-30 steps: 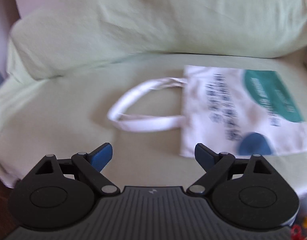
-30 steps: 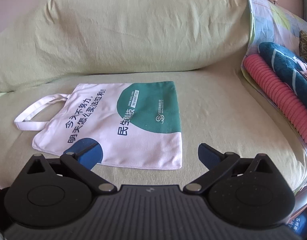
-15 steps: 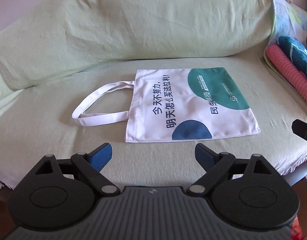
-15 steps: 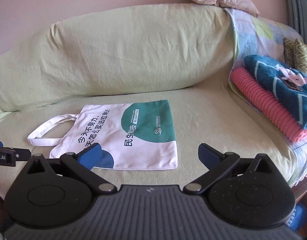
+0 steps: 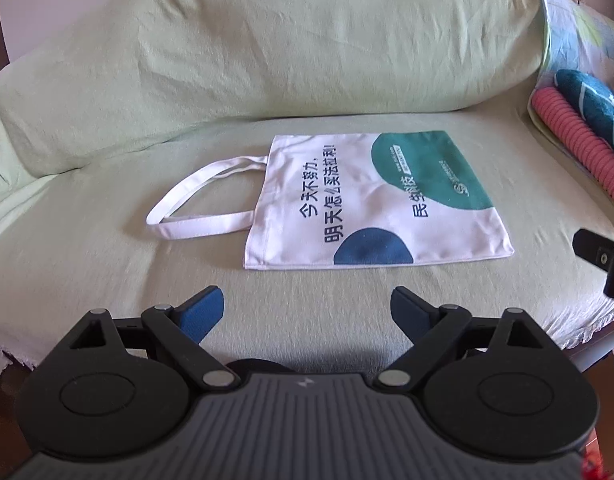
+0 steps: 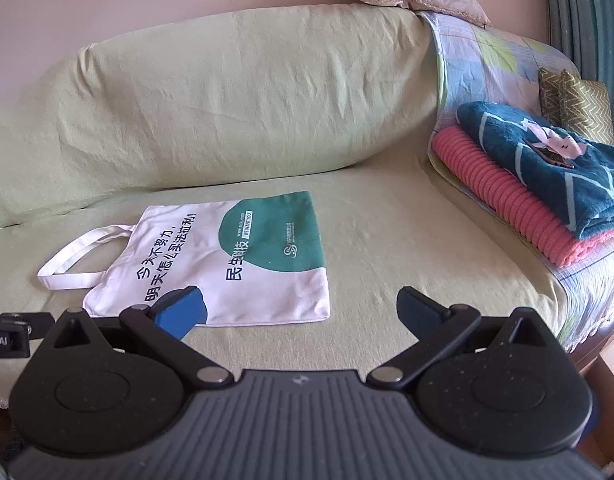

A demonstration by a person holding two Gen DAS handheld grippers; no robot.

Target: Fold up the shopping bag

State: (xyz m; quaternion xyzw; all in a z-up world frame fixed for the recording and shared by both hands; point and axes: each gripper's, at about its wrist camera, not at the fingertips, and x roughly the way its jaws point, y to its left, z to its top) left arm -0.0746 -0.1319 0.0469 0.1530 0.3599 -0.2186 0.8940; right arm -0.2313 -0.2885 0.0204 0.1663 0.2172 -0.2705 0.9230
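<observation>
Flat shopping bag (image 5: 377,200) (tongs (image 5: 307,312) wide)

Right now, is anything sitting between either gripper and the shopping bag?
Nothing visible. The bag lies flat on the sofa cover, with only bare cover between it and the open left gripper and right gripper. The folded blankets sit off to the right.

Seat cover (image 5: 107,264): bare cloth lay open between left gripper (image 5: 307,312) and near edge of shopping bag (image 5: 371,204); no obstacle in that strip.
Bare cloth also open right of bag, ahead of right gripper (image 6: 297,308).
Backrest cushion (image 6: 235,100): bounded far side, just behind bag.
Folded blankets (image 6: 547,188): stacked at right end of seat, well apart from bag.
Handles (image 5: 195,208): loop lay flat on seat left of bag.
</observation>
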